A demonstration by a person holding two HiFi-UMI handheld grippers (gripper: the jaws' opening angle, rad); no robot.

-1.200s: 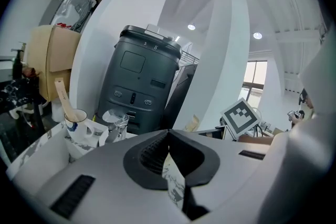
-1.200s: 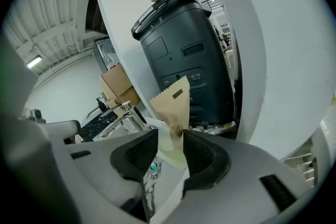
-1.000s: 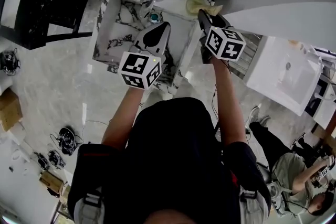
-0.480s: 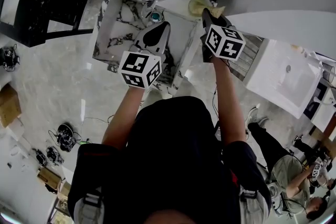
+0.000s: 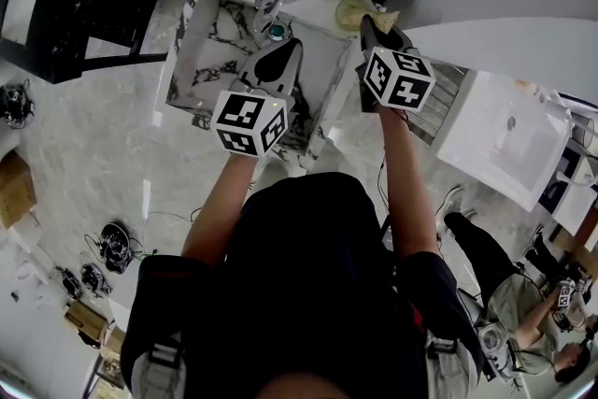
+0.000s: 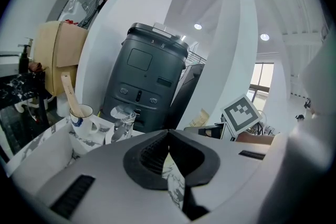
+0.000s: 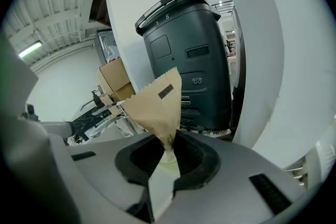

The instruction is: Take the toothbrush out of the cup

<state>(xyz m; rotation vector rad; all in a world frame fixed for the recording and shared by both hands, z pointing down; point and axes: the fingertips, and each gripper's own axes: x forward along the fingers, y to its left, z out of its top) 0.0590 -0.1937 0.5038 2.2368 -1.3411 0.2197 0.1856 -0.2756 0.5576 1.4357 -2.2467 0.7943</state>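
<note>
Tan toothbrush [image 7: 157, 105] seemingly between closing jaws

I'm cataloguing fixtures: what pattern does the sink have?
The sink is white marble with dark grey veining, clearest in the head view.

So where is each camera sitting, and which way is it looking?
Head view: on the person's head, looking steeply down at the marble sink; shows torso, both arms, left gripper and right gripper.
Left gripper view: on the left gripper, looking along its shut, empty jaws toward a mug and a dark grey machine.
Right gripper view: on the right gripper, looking along jaws that have just been closing on the paper-wrapped toothbrush.
Shared: both gripper views show the dark grey machine.
</note>
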